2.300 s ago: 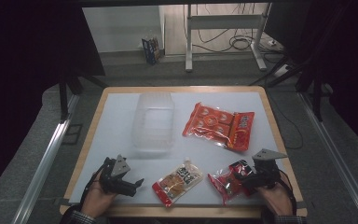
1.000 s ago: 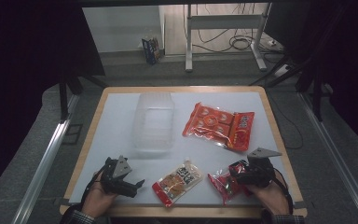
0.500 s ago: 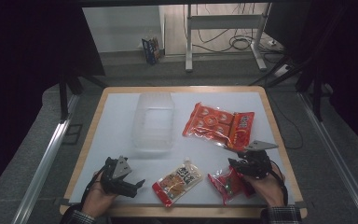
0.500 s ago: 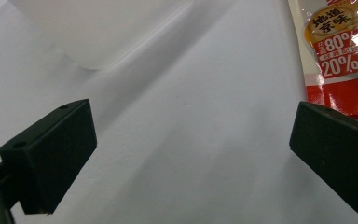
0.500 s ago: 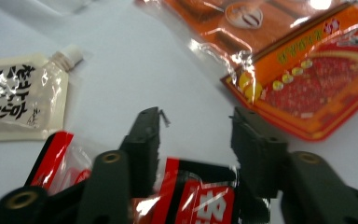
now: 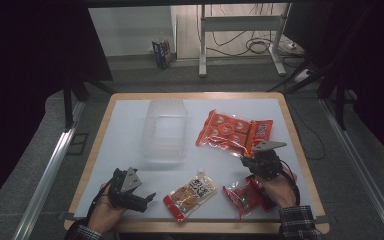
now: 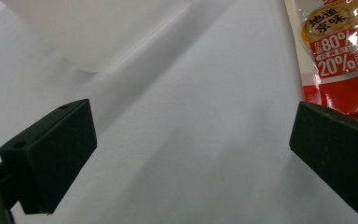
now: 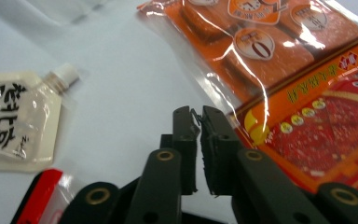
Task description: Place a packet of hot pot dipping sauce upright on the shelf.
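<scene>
My left gripper [image 6: 139, 194] rests at the table's near left, jaws wide open over bare white surface [image 7: 191, 135]. Just to its right lies a spouted sauce pouch [image 6: 190, 194], whose red-and-white print [image 7: 338, 51] shows past the right jaw. My right gripper [image 6: 261, 161] hovers at the near right, between a small red snack packet [image 6: 245, 196] and a large orange snack packet [image 6: 235, 132]. Its jaws [image 8: 198, 116] are shut with nothing seen between them, tips at the clear edge of the orange packet [image 8: 279, 60].
A clear plastic container [image 6: 165, 131] stands in the middle of the white table [image 6: 125, 130], far side of my left gripper. A wooden rim frames the table. The pouch [image 8: 14, 121] lies left of my right jaws.
My right gripper has moved forward and a little left, from over the small red packet toward the orange packet. The left gripper has stayed put.
</scene>
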